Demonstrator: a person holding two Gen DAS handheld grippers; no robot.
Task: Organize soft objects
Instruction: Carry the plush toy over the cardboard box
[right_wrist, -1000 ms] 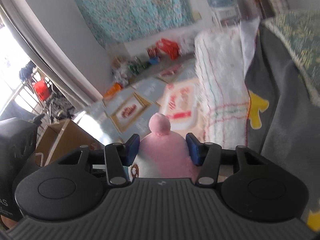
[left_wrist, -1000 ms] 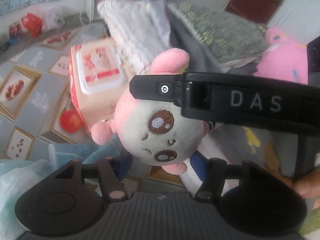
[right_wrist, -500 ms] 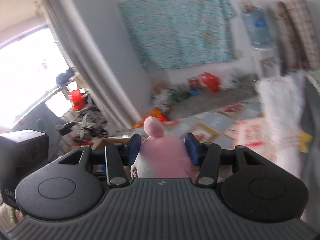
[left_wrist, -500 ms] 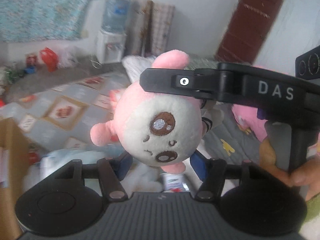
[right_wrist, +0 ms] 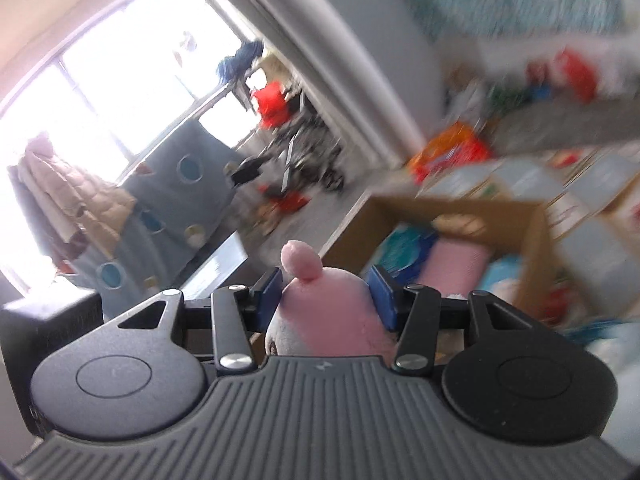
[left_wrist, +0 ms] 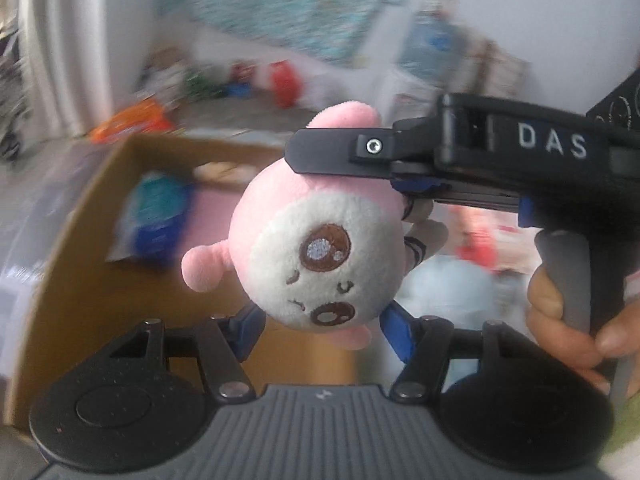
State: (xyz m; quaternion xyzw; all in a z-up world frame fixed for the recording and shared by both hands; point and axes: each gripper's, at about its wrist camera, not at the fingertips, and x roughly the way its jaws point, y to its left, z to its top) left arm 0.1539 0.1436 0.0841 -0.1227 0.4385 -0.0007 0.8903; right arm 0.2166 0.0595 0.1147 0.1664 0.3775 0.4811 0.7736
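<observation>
Left wrist view, left to right. Open cardboard box (left_wrist: 100, 216) fills the left side, blurred; inside it a blue-and-teal packet (left_wrist: 154, 216) and something pink, not identifiable. Centre: round pink-and-white plush toy (left_wrist: 316, 252), embroidered face toward the camera, held in the air in front of the box.

Left tool (left_wrist: 320, 330): its blue pads flank the lower part of the plush, one on each side. Whether they press on it cannot be told from this view; the toy's underside hides the contact.

Right tool (right_wrist: 326, 300) enters from the right in the left view as a black bar across the top of the plush. In its own view its two blue pads sit against either side of the toy's pink back, one pink ear sticking up between them: clamped on the plush. A hand (left_wrist: 568, 320) grips the handle at far right.

Right wrist view: bright window (right_wrist: 100, 92) at left, plush at centre, cardboard box beyond it to the right, contents blurred.
</observation>
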